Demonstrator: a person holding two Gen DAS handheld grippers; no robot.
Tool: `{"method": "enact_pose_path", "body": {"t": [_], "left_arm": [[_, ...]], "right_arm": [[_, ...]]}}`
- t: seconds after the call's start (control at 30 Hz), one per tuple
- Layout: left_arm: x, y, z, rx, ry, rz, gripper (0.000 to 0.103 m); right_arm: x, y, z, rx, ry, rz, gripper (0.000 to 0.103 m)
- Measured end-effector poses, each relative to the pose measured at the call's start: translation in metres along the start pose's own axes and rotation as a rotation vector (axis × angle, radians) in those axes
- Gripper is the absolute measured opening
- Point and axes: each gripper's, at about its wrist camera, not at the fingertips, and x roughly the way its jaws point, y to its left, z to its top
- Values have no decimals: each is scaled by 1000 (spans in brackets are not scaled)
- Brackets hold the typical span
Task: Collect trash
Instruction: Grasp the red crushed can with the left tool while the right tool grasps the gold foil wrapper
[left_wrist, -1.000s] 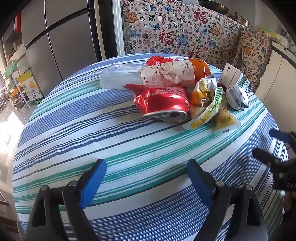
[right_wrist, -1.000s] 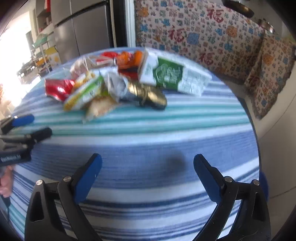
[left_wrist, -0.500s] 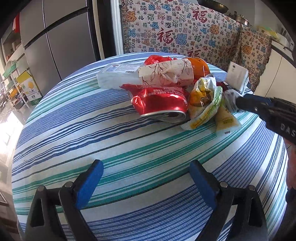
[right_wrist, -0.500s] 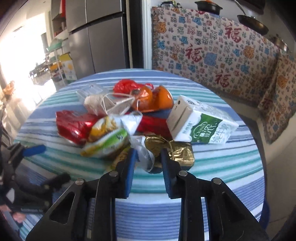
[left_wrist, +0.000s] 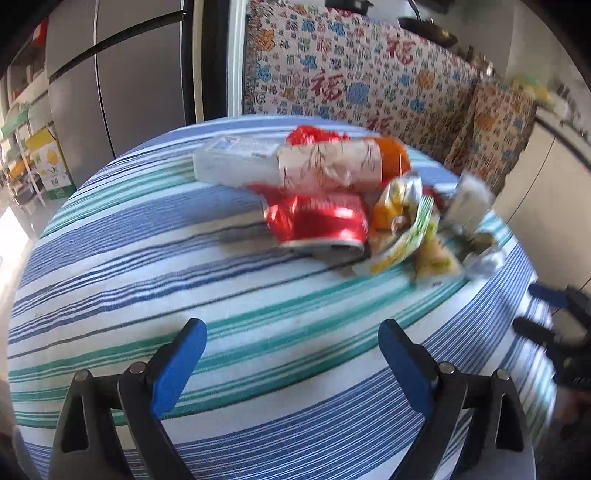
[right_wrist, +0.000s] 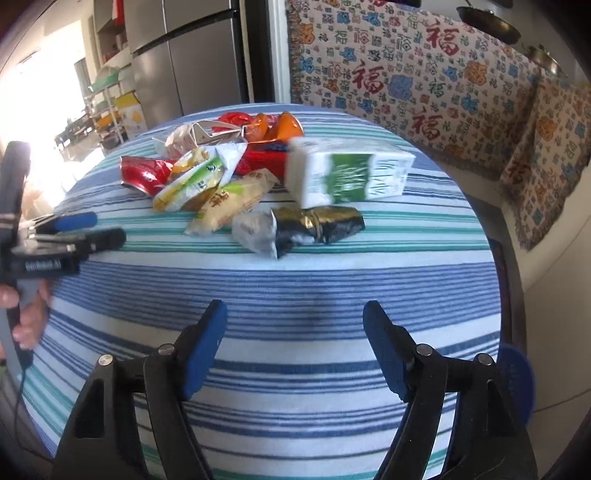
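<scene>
A pile of trash lies on the round striped table (left_wrist: 147, 280): a crushed red can (left_wrist: 317, 221), a tissue pack (left_wrist: 236, 162), a paper-wrapped roll (left_wrist: 328, 168), a green-and-white milk carton (right_wrist: 347, 177), yellow-green snack wrappers (right_wrist: 192, 182) and a crumpled gold-and-silver wrapper (right_wrist: 299, 229). My left gripper (left_wrist: 291, 350) is open and empty over the table's near side. My right gripper (right_wrist: 295, 339) is open and empty, short of the gold-and-silver wrapper. It also shows in the left wrist view (left_wrist: 535, 310) at the right edge.
A patterned sofa cover (right_wrist: 424, 74) runs behind the table. A steel fridge (left_wrist: 122, 85) stands at the back left. Shelves and a yellow box (left_wrist: 51, 166) are at the far left. The left gripper (right_wrist: 81, 229) shows at the left of the right wrist view.
My right gripper was shut on the gold-and-silver wrapper half a second ago; it has let go, opened and pulled back. The wrapper now lies nearer the table's edge. The left gripper barely moved.
</scene>
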Motion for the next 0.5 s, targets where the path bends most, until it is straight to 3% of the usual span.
{"method": "enact_pose_path", "body": {"t": [0.13,0.27,0.33,0.4,0.43,0.5], "left_arm": [[-9,0,29,-24,-50,-62,96],[15,3,61,-22,1,-45,96],[26,8,65,-40,23,-92,95],[30,8,65,-32,31,-112,85],[28,9,63,-21,32,-123,64],[23,9,57,-10,38,-141,64]], "right_arm": [[-7,0,-3,-3,-19,6,78],[-10,-1,0,6,-33,11,78],[-10,-2,2,5,-37,8,78],[-11,-2,3,4,-42,3,78],[-12,-3,4,5,-44,2,78],[-13,-5,5,12,-46,2,78]]}}
